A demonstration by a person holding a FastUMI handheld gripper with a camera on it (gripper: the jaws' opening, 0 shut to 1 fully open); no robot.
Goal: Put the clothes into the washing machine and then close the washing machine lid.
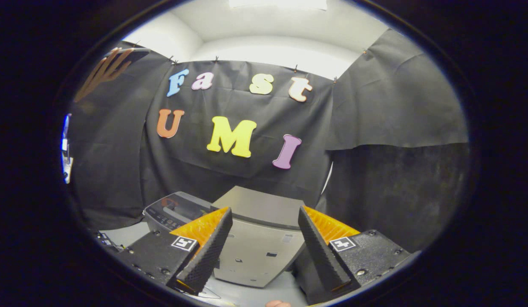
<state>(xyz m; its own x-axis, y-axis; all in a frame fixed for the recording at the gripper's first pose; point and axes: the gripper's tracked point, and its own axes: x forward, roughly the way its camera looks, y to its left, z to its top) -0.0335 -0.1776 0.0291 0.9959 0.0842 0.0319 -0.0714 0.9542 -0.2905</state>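
Note:
My gripper (264, 219) is open, its two fingers spread wide with nothing between them. Just ahead of the fingers and showing through the gap stands the washing machine's grey lid (259, 247), raised open and folded, its underside facing me. The machine's control panel (174, 211) with buttons lies beyond the left finger. No clothes are visible.
Black cloth walls close in behind and to the right of the machine. A pale floor patch (123, 234) shows left of the machine. A bit of a hand (277, 303) shows beneath the fingers.

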